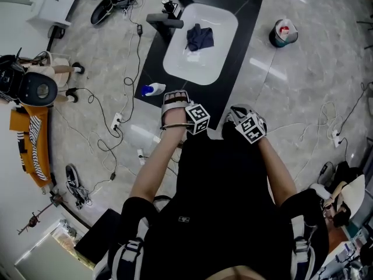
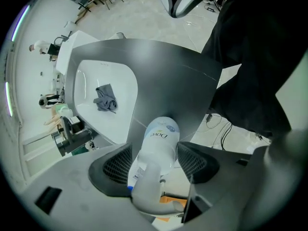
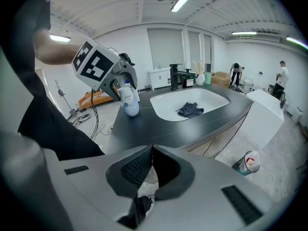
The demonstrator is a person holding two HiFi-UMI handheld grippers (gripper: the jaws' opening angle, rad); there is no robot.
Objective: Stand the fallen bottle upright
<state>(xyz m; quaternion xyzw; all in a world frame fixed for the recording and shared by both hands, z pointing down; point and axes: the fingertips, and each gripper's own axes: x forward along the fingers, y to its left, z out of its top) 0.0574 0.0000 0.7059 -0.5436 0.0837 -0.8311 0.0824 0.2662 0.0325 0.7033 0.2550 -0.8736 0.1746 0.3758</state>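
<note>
A white bottle (image 3: 130,103) with a blue cap stands upright near the left corner of the black counter (image 3: 192,126), as the right gripper view shows. My left gripper (image 2: 154,162) reaches down over its top, with the bottle (image 2: 156,150) between the mesh pads (image 2: 192,161). The pads lie close beside it and show no squeeze, so the jaws are open. In the head view the bottle (image 1: 155,89) sits at the counter's left edge by the left gripper (image 1: 172,100). My right gripper (image 3: 147,172) is shut on nothing, held off the counter's front edge (image 1: 236,119).
A white sink basin (image 1: 227,25) holds a dark crumpled cloth (image 1: 200,37), with a black faucet (image 1: 165,21) beside it. A waste bin (image 1: 283,33) stands on the floor to the right. Cables and power strips (image 1: 116,121) trail over the floor at left.
</note>
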